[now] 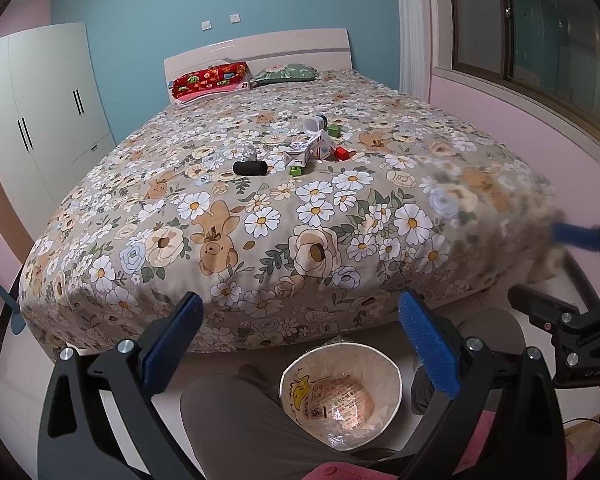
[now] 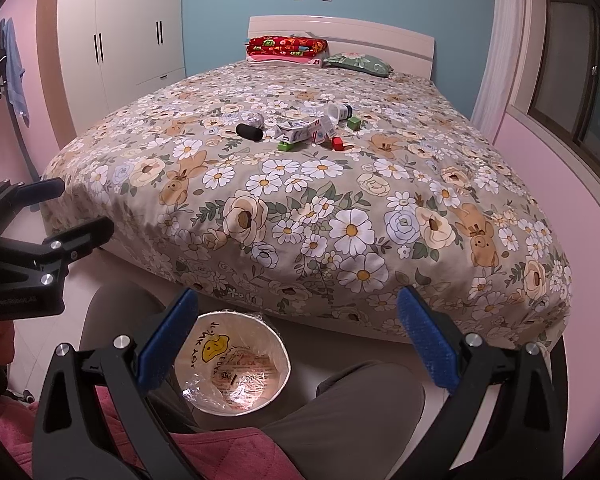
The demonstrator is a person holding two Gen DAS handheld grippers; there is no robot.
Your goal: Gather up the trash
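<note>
Blue pads on both my grippers stood wide apart with nothing between them; left gripper [image 1: 300, 344] and right gripper [image 2: 296, 340] both hung low over my lap, short of the foot of the bed [image 1: 260, 240]; floral cover [image 2: 340, 208] lay flat across it.

Trash sat in one cluster mid-bed, at 12 o'clock from both cameras, well apart from either gripper; crushed white carton [image 1: 306, 150] in the middle; black cylinder [image 1: 250, 168] at its 9 o'clock, just beside it; crumpled silvery wad [image 2: 252, 119] at the cylinder's 12 o'clock, touching or nearly, couldn't tell; white bottle with dark cap [image 2: 340, 112] tipped on its side at the carton's 1 o'clock; green block [image 2: 354, 123] just right of the bottle; red block [image 1: 342, 154] at the carton's 3 o'clock; second green block [image 2: 285, 146] at its 6 o'clock.

Bin [image 1: 396, 384] stood on the floor between my knees, at 6 o'clock from the bed edge; clear printed liner bag [image 2: 236, 376] inside; couldn't tell whether anything else lay in it.

Red patterned pillow [image 1: 210, 80] and green one [image 2: 358, 62] lay against the headboard at far 12 o'clock; white wardrobe [image 2: 128, 36] stood at 10 o'clock.
</note>
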